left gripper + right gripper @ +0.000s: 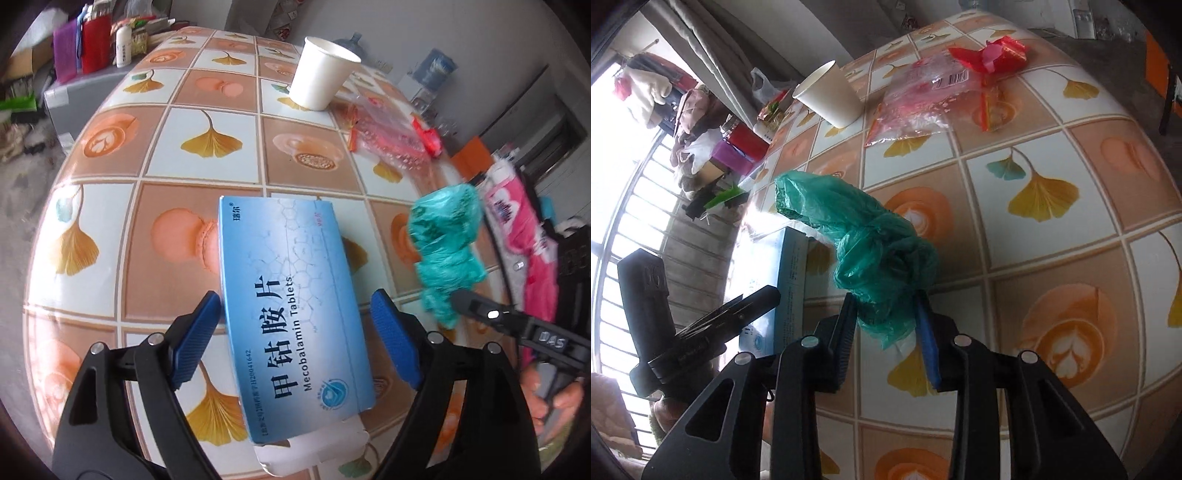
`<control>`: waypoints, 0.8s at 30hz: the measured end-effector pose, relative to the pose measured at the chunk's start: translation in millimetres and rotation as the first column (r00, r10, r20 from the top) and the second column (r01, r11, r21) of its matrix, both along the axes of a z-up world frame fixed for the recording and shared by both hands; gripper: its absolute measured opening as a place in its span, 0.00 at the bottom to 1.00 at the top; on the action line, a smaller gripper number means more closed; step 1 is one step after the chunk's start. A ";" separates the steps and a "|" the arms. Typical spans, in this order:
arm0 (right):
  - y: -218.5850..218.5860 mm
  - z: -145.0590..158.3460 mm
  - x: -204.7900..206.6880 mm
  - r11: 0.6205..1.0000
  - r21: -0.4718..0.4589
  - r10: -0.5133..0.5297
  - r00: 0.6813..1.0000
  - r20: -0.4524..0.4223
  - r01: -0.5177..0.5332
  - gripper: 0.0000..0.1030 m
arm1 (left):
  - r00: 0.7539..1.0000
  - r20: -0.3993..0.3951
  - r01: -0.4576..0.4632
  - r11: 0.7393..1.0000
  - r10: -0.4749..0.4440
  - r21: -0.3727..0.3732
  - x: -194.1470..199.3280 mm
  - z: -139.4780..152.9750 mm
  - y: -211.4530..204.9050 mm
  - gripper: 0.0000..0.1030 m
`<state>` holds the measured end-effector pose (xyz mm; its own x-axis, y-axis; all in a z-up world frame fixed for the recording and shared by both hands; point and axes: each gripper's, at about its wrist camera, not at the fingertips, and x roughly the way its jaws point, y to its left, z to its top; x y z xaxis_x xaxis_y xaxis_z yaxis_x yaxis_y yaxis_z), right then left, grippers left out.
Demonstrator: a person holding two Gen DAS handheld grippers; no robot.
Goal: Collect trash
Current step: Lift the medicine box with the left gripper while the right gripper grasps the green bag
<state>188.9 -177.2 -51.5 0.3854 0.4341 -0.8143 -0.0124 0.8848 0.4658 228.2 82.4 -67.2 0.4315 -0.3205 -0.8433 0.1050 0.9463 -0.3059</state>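
A blue tablet box (291, 306) with its end flap open lies on the tiled-pattern table (207, 155), between the spread fingers of my left gripper (295, 299). The left pad is at the box's edge and the right pad stands clear of it. My right gripper (886, 328) is shut on a crumpled green plastic bag (871, 258), held above the table; that bag (447, 251) also shows to the right of the box. A white paper cup (321, 74), a clear red-printed wrapper (388, 136) and a red wrapper (428, 136) lie further off.
Purple and red boxes (81, 48) and a white bottle (123, 48) crowd the table's far left end. Pink packaging (517, 221) sits beyond the right edge. A barred window (635, 221) and hanging clothes lie past the table in the right wrist view.
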 end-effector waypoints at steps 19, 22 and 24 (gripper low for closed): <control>-21.5 22.3 -1.2 0.993 -0.118 0.028 0.993 0.113 -0.015 0.58 | 0.981 0.019 0.191 0.978 -0.193 0.080 -23.1 -1.9 -30.3 0.71; -14.2 22.3 6.7 0.989 -0.138 0.075 0.990 0.119 -0.058 0.59 | 0.982 0.008 0.188 0.976 -0.190 0.108 -21.8 -2.1 -35.3 0.72; -7.3 20.7 12.8 0.983 -0.158 0.108 0.987 0.116 -0.089 0.59 | 0.984 0.001 0.176 0.979 -0.177 0.098 -19.1 -2.0 -35.7 0.75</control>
<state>201.6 -184.6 -30.8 0.4482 0.3501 -0.8225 -0.1521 0.9366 0.3157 209.0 46.8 -69.2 0.3837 -0.3093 -0.8701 0.2756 0.9376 -0.2118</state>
